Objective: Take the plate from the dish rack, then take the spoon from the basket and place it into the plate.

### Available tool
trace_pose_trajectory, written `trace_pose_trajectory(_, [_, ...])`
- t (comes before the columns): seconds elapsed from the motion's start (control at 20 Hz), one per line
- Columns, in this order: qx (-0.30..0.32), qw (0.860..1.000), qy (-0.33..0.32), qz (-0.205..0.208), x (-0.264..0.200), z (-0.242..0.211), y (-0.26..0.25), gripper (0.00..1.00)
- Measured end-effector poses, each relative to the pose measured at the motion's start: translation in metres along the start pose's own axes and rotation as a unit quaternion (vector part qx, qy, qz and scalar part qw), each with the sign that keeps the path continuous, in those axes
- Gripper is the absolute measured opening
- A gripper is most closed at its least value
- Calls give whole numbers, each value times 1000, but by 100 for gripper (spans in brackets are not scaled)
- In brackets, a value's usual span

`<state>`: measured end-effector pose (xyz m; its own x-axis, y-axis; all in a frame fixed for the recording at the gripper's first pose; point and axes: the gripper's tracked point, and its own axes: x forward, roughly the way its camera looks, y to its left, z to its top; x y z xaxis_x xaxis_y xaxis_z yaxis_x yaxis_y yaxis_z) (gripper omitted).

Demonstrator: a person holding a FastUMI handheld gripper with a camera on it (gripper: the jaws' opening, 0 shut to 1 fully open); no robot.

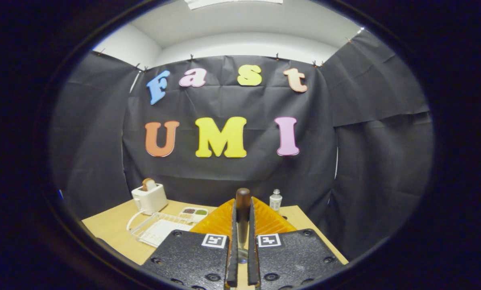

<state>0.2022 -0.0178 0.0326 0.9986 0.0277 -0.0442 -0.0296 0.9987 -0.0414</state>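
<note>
In the gripper view, your gripper point(242, 225) sits at the bottom centre of the frame with its two fingers drawn narrow and pressed on either side of a spoon point(242, 217) with a dark brown rounded wooden handle end and a shiny metal stem; the handle stands upright between the fingers and its dark tip rises just above them, while the metal part runs down between the pads toward the lower edge of the frame. Right behind the fingers, at lower centre, you have an orange translucent ribbed plate point(264, 221), fanning out on both sides of the spoon; whether the spoon touches it cannot be told from here. The light wooden counter point(111, 229) spreads across the lower left and lower centre. On it, left of the fingers, lies a clear wire dish rack point(153, 229) with a white tray under it. Just beyond the rack, toward the centre, sits a small white divided dish point(195, 212) with a dark brown filling and a green filling. In the middle left, at the back of the counter, stands a white toaster point(149, 197) with a slice of bread poking up from its slot. Right of the spoon's tip, near the back edge, stands a small white bottle point(275, 200) with a pale cap.
</note>
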Motion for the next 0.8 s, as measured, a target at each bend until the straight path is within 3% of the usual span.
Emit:
trace_pose_trajectory(0.3, [-22, 998, 4, 51, -41, -89, 95, 15])
trace_pose_trajectory(0.45, [-1, 996, 45, 72, -50, -146, 130, 15])
trace_pose_trajectory(0.8, [12, 998, 65, 11, -39, -199, 104, 15])
